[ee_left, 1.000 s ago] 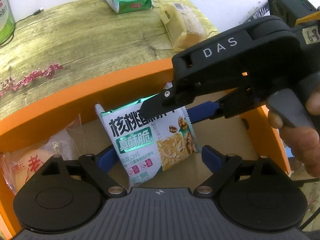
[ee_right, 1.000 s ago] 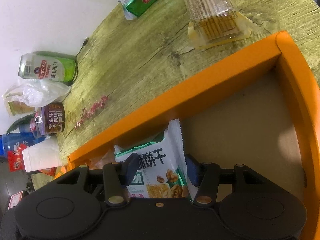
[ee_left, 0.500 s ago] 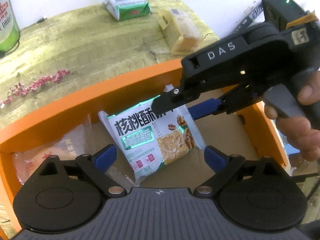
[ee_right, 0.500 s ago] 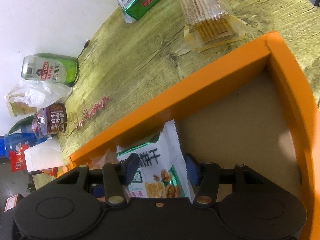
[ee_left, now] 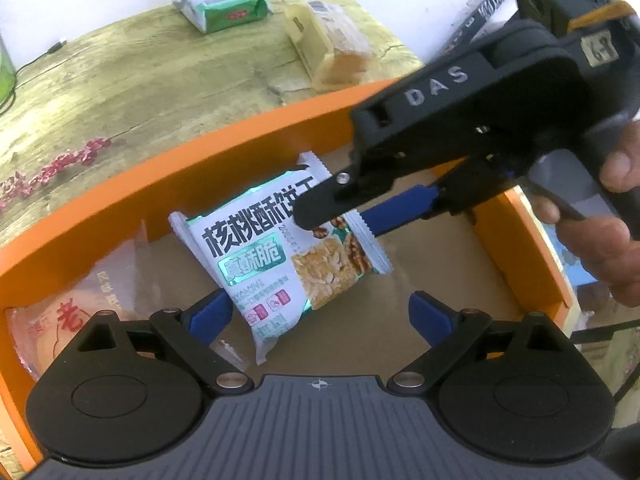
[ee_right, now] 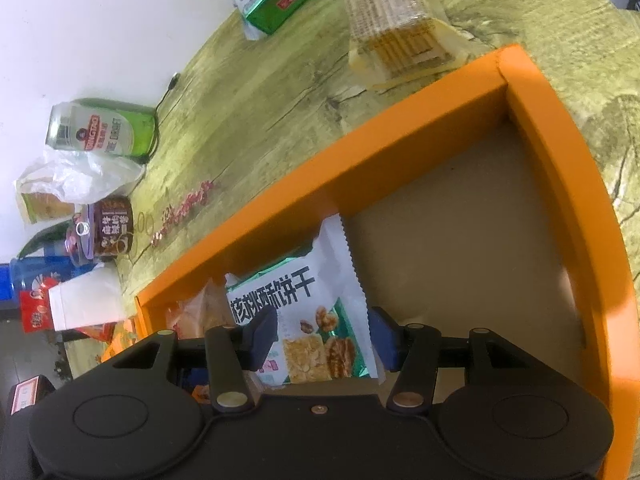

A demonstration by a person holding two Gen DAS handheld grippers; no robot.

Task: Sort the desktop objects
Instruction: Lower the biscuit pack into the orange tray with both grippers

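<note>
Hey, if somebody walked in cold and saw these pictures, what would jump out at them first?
Probably the white and green biscuit packet, held at its top edge by the right gripper inside the orange box. The left gripper hangs open just in front of it. Beyond the box, a green packet lies on the wooden table.

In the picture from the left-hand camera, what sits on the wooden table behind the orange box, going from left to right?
Red beads → cable → green packet → clear pack of yellow biscuits.
</note>
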